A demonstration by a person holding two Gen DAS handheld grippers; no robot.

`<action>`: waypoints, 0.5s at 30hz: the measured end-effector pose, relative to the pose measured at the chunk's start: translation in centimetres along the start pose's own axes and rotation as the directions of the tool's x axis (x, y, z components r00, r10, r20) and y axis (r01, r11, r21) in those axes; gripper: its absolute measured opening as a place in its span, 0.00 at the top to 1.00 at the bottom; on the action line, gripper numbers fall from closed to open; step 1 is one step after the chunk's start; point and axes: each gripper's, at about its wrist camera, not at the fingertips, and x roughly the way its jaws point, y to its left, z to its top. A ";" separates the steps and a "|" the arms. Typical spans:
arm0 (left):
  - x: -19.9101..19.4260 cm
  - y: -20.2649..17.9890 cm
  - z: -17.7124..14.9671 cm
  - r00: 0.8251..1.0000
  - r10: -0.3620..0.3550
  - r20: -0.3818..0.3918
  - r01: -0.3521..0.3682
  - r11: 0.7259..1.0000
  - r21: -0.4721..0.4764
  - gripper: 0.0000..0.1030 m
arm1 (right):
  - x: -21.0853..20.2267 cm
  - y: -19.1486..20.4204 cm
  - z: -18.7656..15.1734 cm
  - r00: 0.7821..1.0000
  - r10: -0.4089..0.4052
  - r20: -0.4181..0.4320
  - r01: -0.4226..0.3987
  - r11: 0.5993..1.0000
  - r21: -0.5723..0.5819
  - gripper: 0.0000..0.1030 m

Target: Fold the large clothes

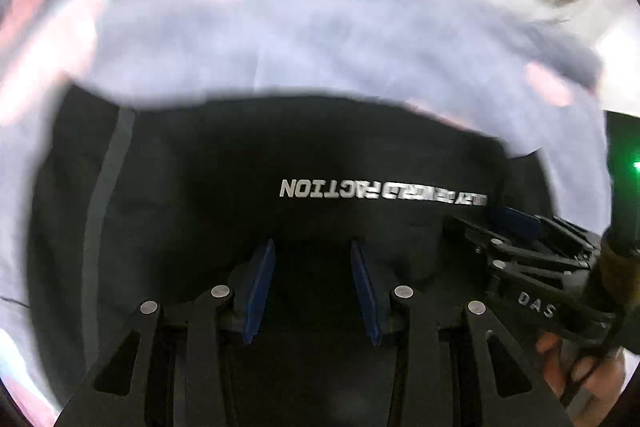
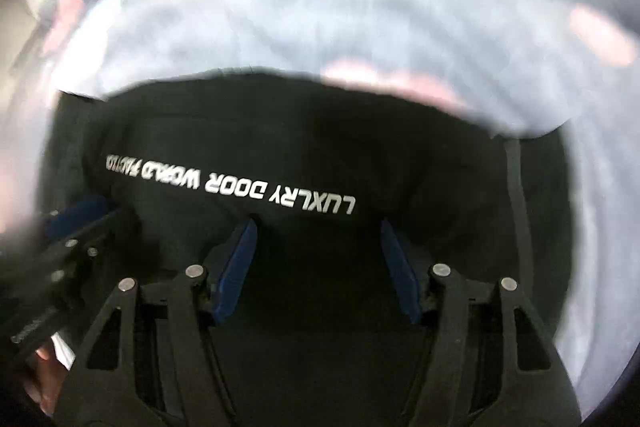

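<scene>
Right view reads "LUXLRY DOOR" on black printed cotton garment; left view only "ACTION". Left gripper and right gripper gape empty just before the garment, on pale blue pink-patterned sheet.

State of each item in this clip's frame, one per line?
Black garment: lying spread on the sheet, white lettering facing up.
Sheet: wrinkled under the garment.
Left gripper: open, holding nothing.
Right gripper: open, holding nothing.
</scene>
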 end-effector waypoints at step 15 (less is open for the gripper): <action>-8.7 1.2 -5.8 0.990 -0.056 0.128 0.049 0.997 0.060 0.60 | -8.1 -0.8 -6.8 0.983 0.082 0.166 -0.076 0.996 -0.041 0.40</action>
